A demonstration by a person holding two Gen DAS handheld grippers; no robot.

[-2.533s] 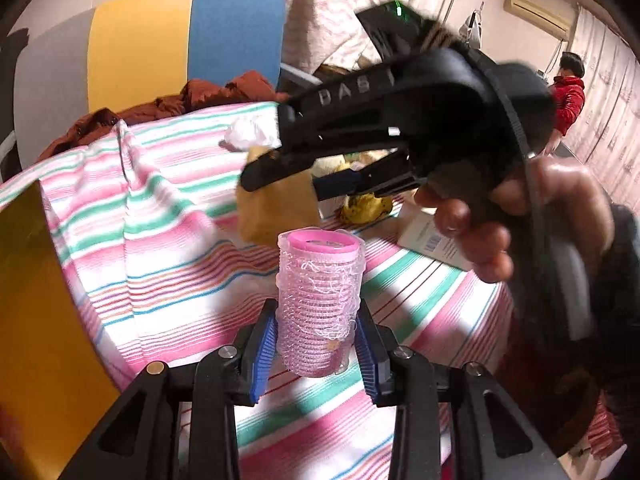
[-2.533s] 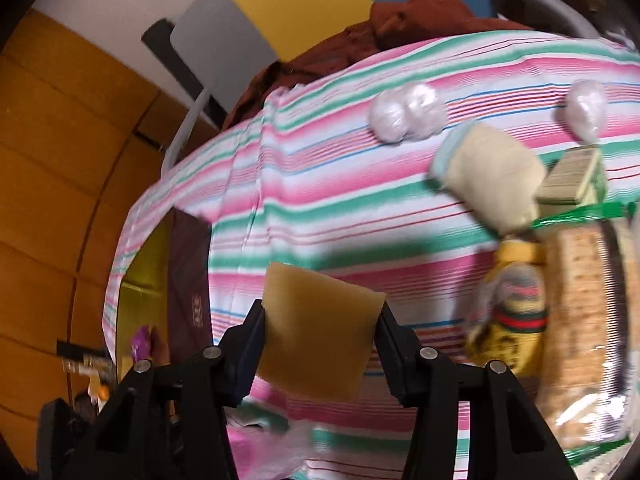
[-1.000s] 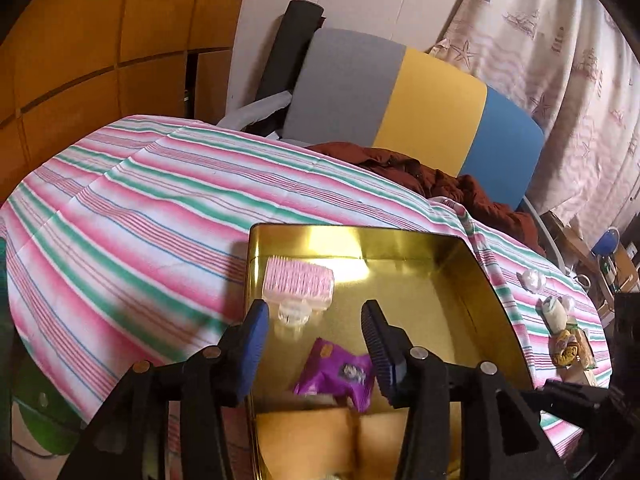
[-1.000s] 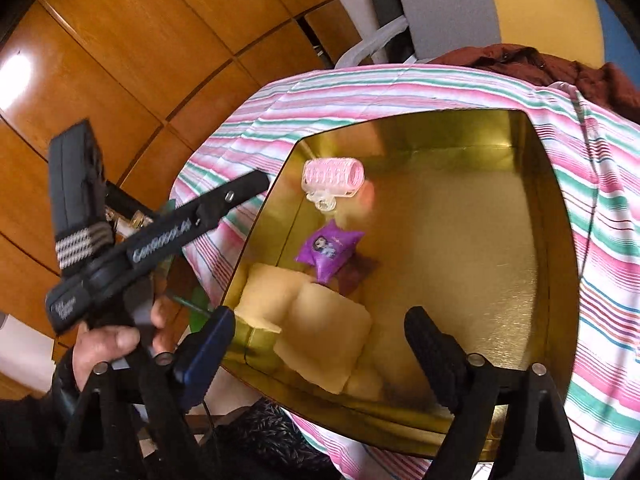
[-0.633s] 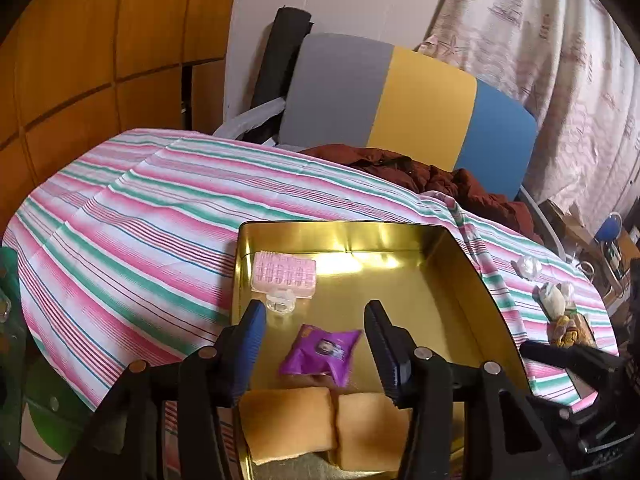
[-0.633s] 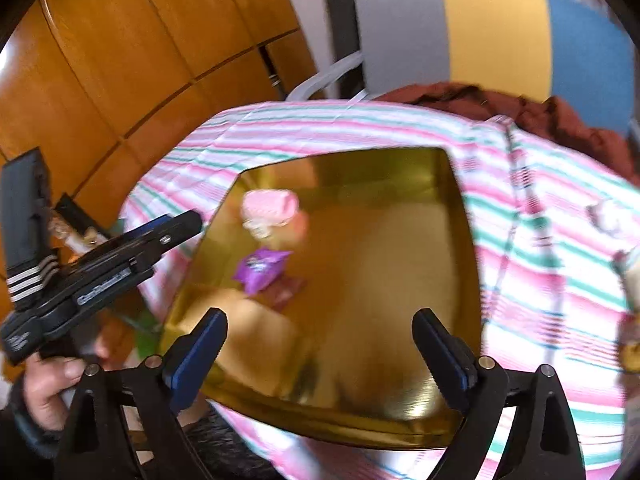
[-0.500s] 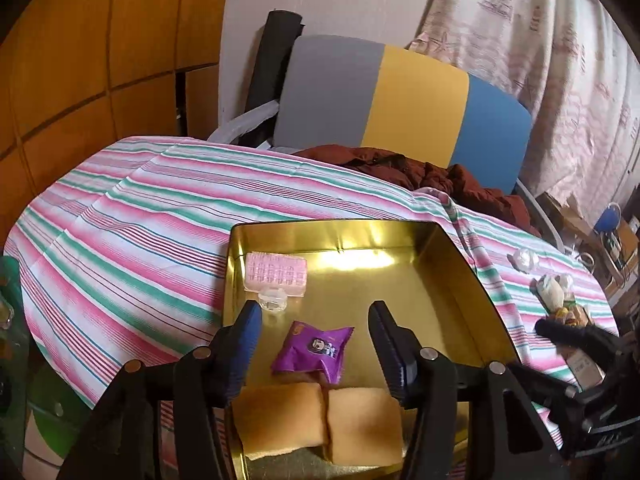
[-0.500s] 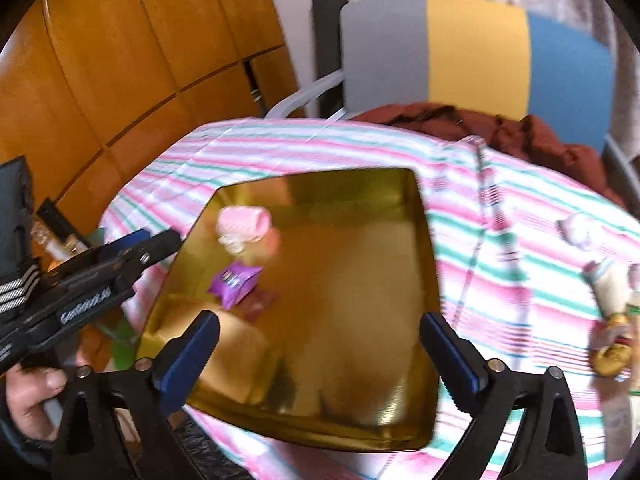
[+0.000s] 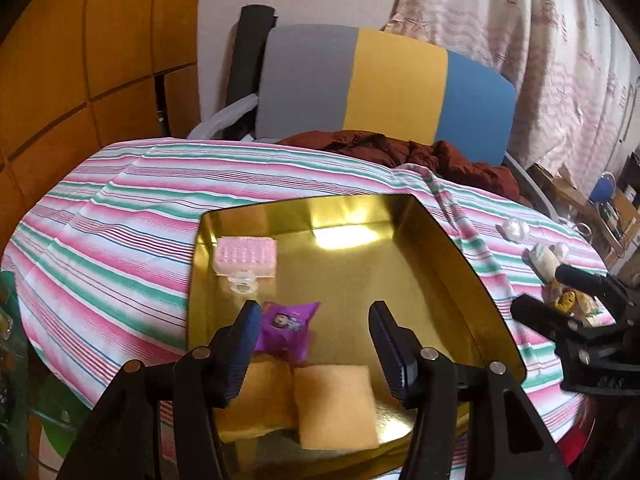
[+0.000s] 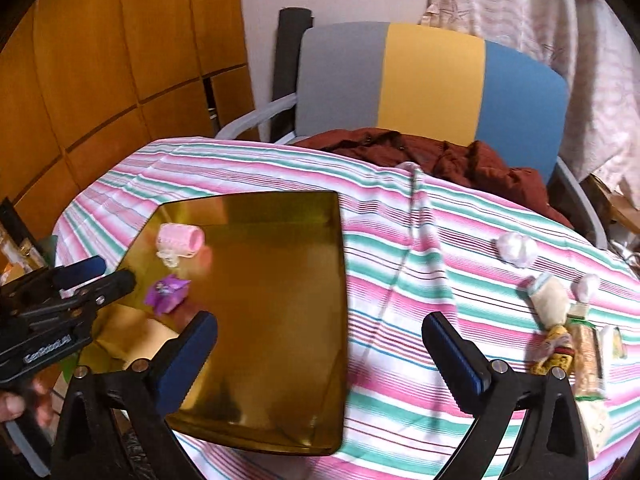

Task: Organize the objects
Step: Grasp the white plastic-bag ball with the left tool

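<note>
The left gripper [image 9: 316, 334] hangs released and empty above the near edge of the gold tray [image 9: 460, 264], which sits on the striped tablecloth [image 9: 120, 216]. The tray holds four items — one pink hair roller [image 9: 245, 256] at its far-left corner, one purple packet [image 9: 288, 328] just beyond the left finger, and two tan pads [image 9: 336, 406] side by side at the near edge. The right gripper [image 10: 320, 344] is spread wide, empty, over the tray's right edge, with loose items [image 10: 560, 320] well apart at the table's right edge.
</note>
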